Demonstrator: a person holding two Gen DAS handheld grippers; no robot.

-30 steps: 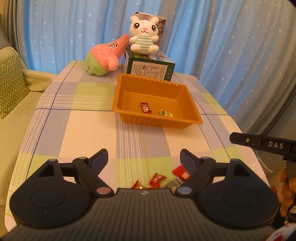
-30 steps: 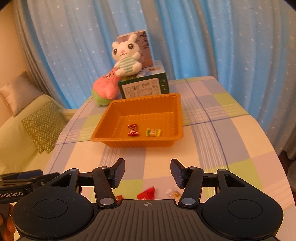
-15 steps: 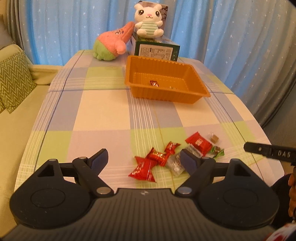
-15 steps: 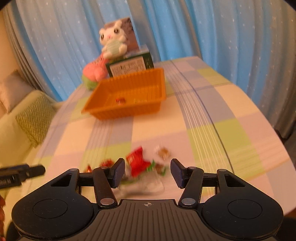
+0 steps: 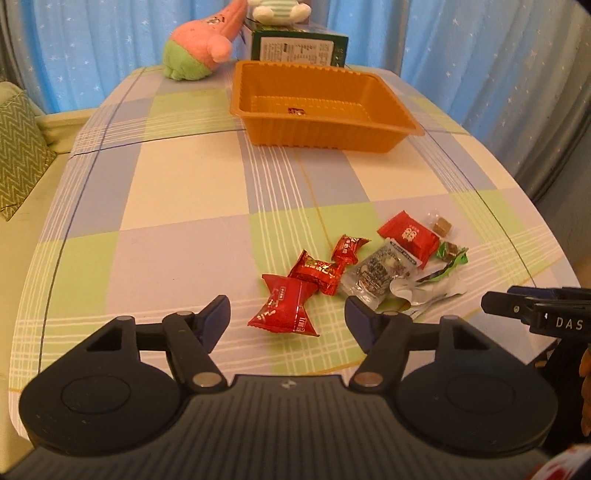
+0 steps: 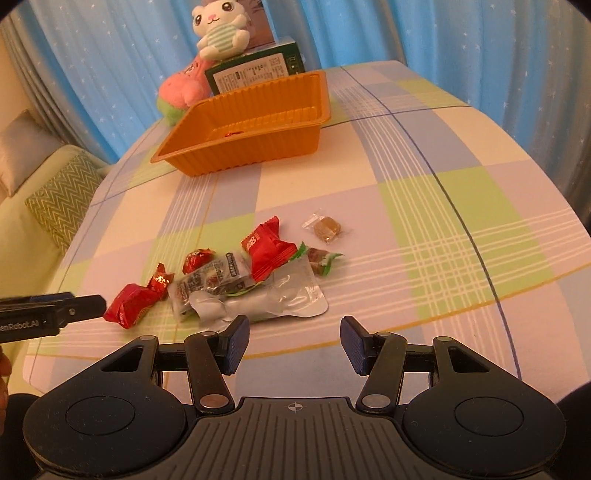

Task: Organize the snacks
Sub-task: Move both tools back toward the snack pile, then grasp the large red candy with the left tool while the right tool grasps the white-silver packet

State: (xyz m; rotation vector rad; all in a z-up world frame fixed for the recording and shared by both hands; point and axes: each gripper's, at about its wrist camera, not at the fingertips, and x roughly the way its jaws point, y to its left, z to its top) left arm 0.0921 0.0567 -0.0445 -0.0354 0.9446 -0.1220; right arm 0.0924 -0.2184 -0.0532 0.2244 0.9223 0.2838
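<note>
Several wrapped snacks lie in a loose heap near the table's front edge. A red twisted candy [image 5: 285,307] lies right ahead of my left gripper [image 5: 287,321], between the lines of its two fingers; the jaws are closing and the pads do not touch it. Beside it lie more red candies [image 5: 317,272], a silvery packet [image 5: 380,271] and a red pouch [image 5: 408,233]. My right gripper [image 6: 293,341] stands open just short of a flat clear bag [image 6: 280,295], with nothing between its fingers. The orange tray [image 5: 325,127] at the back holds a small candy [image 5: 296,110].
Behind the tray [image 6: 243,144] stand a green box [image 5: 299,48], a pink plush [image 5: 199,48] and a white rabbit plush [image 6: 221,31]. A sofa with a zigzag cushion [image 5: 16,151] is at the left. Blue curtains hang behind. Bare checked tablecloth [image 5: 177,184] lies between tray and snacks.
Both grippers have sunk and tipped toward the snack heap, which now fills the foreground. The left jaws have narrowed. The right jaws stand as before.
</note>
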